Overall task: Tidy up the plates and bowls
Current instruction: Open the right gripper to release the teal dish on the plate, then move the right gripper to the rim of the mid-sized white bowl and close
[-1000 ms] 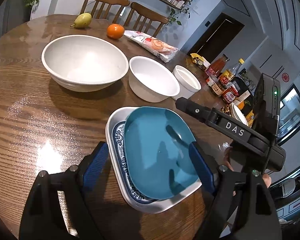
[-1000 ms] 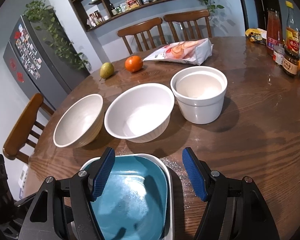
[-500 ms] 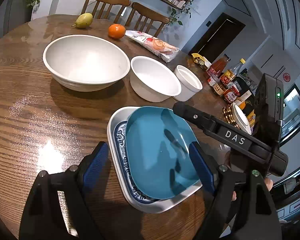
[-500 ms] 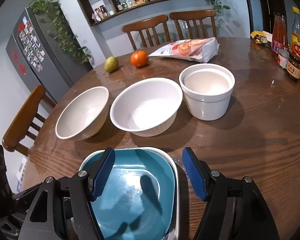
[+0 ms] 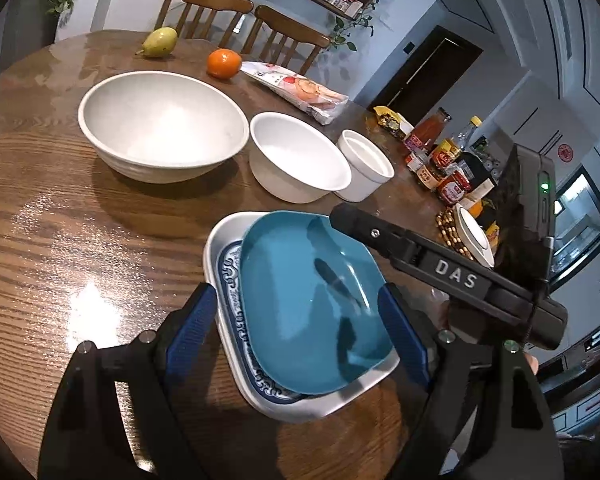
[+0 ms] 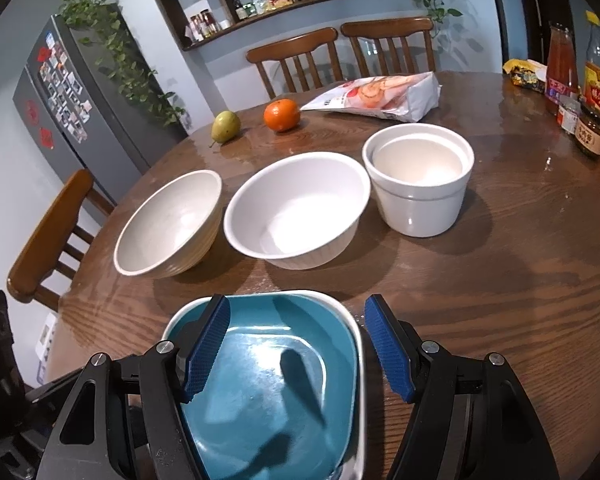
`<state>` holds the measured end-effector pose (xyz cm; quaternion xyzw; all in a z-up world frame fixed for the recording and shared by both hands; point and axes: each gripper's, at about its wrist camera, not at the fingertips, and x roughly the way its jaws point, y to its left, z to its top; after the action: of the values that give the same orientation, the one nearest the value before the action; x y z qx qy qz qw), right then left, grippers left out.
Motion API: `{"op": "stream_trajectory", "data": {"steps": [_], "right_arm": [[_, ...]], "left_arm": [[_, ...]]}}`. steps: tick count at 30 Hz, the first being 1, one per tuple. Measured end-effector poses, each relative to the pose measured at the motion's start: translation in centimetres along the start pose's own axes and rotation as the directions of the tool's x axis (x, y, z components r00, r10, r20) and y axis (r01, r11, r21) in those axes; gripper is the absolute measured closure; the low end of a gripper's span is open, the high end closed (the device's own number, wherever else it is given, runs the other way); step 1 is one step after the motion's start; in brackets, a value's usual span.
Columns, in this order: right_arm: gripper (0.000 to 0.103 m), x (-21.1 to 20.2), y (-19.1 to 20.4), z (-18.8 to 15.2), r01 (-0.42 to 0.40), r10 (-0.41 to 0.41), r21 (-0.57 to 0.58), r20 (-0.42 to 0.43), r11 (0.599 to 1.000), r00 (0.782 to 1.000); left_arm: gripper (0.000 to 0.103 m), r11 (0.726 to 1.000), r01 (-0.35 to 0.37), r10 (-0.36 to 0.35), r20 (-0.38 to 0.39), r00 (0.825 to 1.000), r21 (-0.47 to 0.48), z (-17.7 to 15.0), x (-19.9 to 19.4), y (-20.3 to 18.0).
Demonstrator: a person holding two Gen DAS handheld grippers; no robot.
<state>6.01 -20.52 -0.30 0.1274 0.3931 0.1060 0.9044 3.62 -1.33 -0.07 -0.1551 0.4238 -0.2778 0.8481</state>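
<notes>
A teal square plate (image 5: 312, 312) (image 6: 272, 384) lies stacked in a white square plate with a blue patterned border (image 5: 228, 280) (image 6: 360, 360) on the wooden table. Behind it stand a large cream bowl (image 5: 162, 124) (image 6: 168, 228), a medium white bowl (image 5: 298, 160) (image 6: 296, 208) and a small white straight-sided bowl (image 5: 366, 164) (image 6: 418, 176) in a row. My left gripper (image 5: 300, 340) is open, its blue pads either side of the stacked plates. My right gripper (image 6: 296, 352) is open above the plates; its body (image 5: 440, 272) crosses the left wrist view.
A pear (image 5: 160, 42) (image 6: 225, 126), an orange (image 5: 224, 63) (image 6: 282, 114) and a snack bag (image 5: 296, 90) (image 6: 380, 96) lie at the table's far side. Sauce bottles and jars (image 5: 440, 156) (image 6: 580, 92) crowd the right edge. Wooden chairs (image 6: 340, 56) stand behind and left.
Both grippers have drawn back and up a little from the stacked plates, so more of the bowls and table shows. Both stay open; the plates have not moved.
</notes>
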Motion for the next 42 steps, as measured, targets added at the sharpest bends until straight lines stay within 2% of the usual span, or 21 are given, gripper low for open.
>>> {"op": "stream_trajectory", "data": {"steps": [8,18,24,27,29,32,34,35,39,40,42], "right_arm": [[0.032,0.1,-0.1,0.0,0.013,-0.013,-0.002,-0.001,1.000,1.000],[0.032,-0.7,0.1,0.3,0.002,-0.001,-0.018,0.028,1.000,1.000],[0.032,-1.9,0.7,1.4,0.009,-0.007,-0.050,0.036,0.999,0.999],[0.032,-2.8,1.1,2.9,0.011,-0.010,-0.052,0.013,0.999,1.000],[0.032,-4.0,1.6,4.5,0.027,-0.026,-0.075,0.013,0.997,1.000],[0.032,-5.3,2.7,6.7,0.074,-0.073,-0.134,0.009,0.988,0.997],[0.032,-6.1,3.2,8.7,0.022,-0.025,-0.151,-0.018,0.988,1.000],[0.031,-6.5,3.2,9.5,0.002,-0.005,-0.144,-0.021,0.990,1.000],[0.029,-7.6,2.5,11.9,-0.115,0.121,-0.110,0.045,0.987,0.992],[0.029,-7.2,2.2,12.2,-0.136,0.140,-0.100,0.037,0.986,0.989],[0.029,-5.6,1.5,12.9,-0.149,0.150,-0.074,0.007,0.986,0.989]], "left_arm": [[0.022,1.000,0.004,-0.004,0.000,1.000,-0.011,0.2,-0.1,0.1],[0.021,1.000,0.011,-0.012,0.038,0.999,0.020,0.0,-0.8,-1.3],[0.021,0.998,-0.049,0.047,0.064,0.997,0.030,1.2,-1.7,-2.6],[0.021,0.989,-0.142,0.139,0.089,0.986,0.035,2.4,-2.8,-4.2],[0.021,0.984,-0.173,0.169,0.114,0.979,0.032,3.5,-3.8,-5.0],[0.021,0.977,-0.212,0.214,0.147,0.966,-0.033,5.5,-5.1,-5.7],[0.021,0.986,-0.154,0.162,0.159,0.974,-0.058,6.9,-5.7,-6.2],[0.020,0.985,-0.152,0.163,0.170,0.972,-0.076,7.6,-5.9,-6.5],[0.018,0.992,-0.093,0.106,0.164,0.981,-0.085,9.4,-5.3,-7.4],[0.017,0.992,-0.092,0.104,0.156,0.982,-0.082,9.8,-4.9,-7.6],[0.015,0.987,-0.134,0.145,0.144,0.979,-0.085,10.5,-3.7,-7.7]]}}
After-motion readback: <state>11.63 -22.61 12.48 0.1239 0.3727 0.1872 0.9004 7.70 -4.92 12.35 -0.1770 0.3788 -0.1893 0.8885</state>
